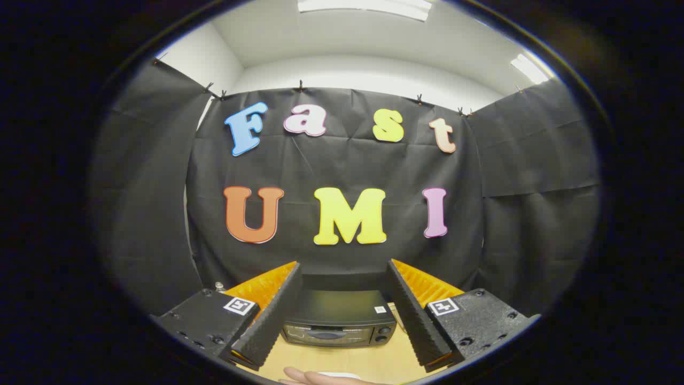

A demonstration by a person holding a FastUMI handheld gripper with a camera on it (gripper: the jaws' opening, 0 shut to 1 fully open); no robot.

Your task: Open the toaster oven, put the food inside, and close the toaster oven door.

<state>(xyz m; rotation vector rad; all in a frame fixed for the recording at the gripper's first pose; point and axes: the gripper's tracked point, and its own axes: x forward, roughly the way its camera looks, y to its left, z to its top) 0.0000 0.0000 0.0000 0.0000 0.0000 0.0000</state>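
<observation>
A black toaster oven [339, 316] stands on the wooden table [385, 357] against the booth's back wall, its glass door shut and its knobs [381, 335] at the right end. My gripper [342, 278] hangs high above the table and is open, its two black-padded fingers [270, 321] wide apart with nothing between them. The oven lies beyond and below the fingers, framed by the gap. Just under the fingers, at the table's near edge, a pale rounded thing [320, 376] pokes into sight; I cannot tell whether it is the food or a hand.
Black cloth walls close the booth at the back and on both sides. A small clear object [218, 286] peeks out behind the left finger, left of the oven. Bare wooden tabletop stretches in front of the oven.
</observation>
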